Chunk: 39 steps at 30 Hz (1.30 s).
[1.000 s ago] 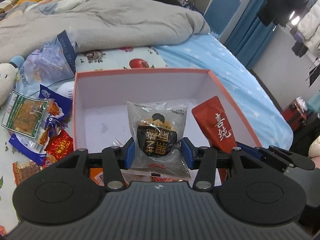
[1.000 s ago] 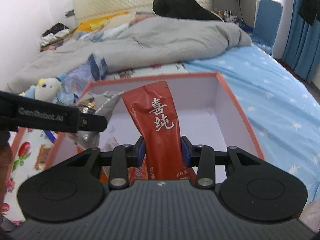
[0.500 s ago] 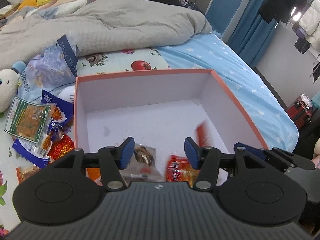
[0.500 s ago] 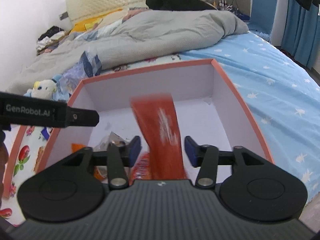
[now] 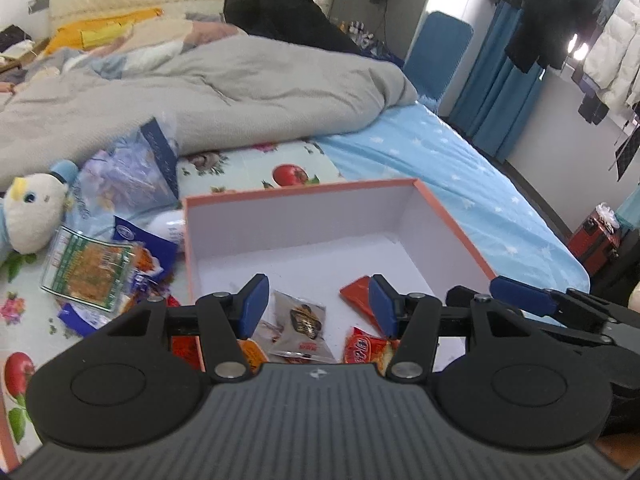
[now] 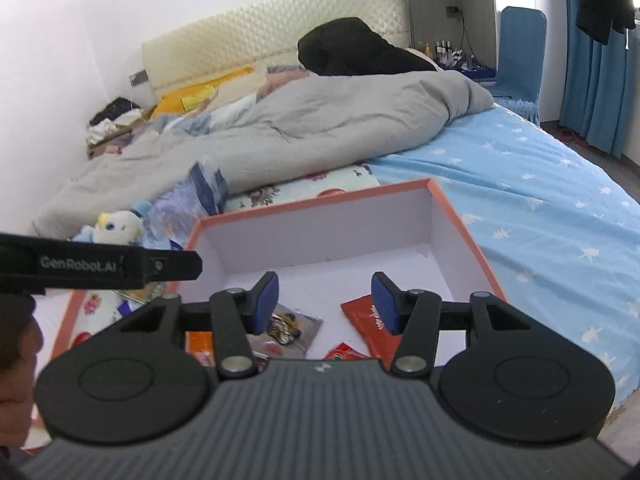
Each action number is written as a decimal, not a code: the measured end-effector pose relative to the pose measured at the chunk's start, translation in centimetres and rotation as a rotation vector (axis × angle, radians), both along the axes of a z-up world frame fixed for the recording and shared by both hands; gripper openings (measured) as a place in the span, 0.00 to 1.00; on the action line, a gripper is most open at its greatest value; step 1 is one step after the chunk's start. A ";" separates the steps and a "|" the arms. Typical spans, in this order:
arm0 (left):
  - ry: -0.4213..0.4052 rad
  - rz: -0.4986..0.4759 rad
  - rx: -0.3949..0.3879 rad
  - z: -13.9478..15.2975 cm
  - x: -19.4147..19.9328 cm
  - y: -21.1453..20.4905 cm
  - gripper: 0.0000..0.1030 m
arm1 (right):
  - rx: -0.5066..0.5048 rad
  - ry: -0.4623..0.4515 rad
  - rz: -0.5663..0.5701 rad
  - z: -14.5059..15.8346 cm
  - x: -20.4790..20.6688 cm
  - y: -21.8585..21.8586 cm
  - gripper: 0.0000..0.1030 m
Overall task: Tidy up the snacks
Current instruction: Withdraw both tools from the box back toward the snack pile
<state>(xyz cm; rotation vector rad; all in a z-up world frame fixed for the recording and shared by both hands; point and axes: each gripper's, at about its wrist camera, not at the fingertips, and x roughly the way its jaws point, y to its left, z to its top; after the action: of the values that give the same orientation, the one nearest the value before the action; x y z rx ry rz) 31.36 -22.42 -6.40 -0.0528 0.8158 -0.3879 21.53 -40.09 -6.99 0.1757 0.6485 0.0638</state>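
An orange-rimmed box [image 5: 304,192] with a white inside lies on the bed; it also shows in the right wrist view [image 6: 320,200]. Inside lie a clear packet with a dark round snack [image 5: 302,320], a red packet [image 5: 358,298] and small red wrapped snacks [image 5: 366,350]. My left gripper [image 5: 320,306] is open and empty above the box's near end. My right gripper [image 6: 326,302] is open and empty above the same packets: the clear one [image 6: 290,326] and the red one [image 6: 366,320]. Loose snack packets [image 5: 92,272] lie on the sheet left of the box.
A white plush toy [image 5: 34,208] and a blue-white plastic bag [image 5: 132,172] lie left of the box. A grey duvet [image 5: 200,92] is heaped behind it. Blue star sheet [image 6: 540,200] spreads to the right. The left gripper's arm [image 6: 100,266] crosses the right wrist view.
Both grippers opened and dropped their packets into the box: the left the clear dark snack, the right the red packet. Both then lifted up and back.
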 end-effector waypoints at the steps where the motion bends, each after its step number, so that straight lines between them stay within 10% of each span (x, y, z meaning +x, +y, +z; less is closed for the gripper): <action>1: -0.006 0.005 -0.004 0.4 -0.2 0.4 0.59 | -0.001 -0.008 0.004 0.3 -0.2 0.2 0.52; 13: -0.090 0.041 -0.011 3.4 -4.4 4.3 0.59 | 0.009 -0.096 0.034 4.0 -3.3 2.9 0.52; 39: -0.098 0.184 0.006 2.1 -8.2 12.9 0.59 | -0.002 -0.066 0.168 2.0 -5.3 9.6 0.52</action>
<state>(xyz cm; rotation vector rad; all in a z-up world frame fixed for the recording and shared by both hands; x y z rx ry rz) 23.17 -9.53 -4.27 -0.1015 0.7084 -0.2126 16.22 -30.51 -5.02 0.1168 0.5968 0.2298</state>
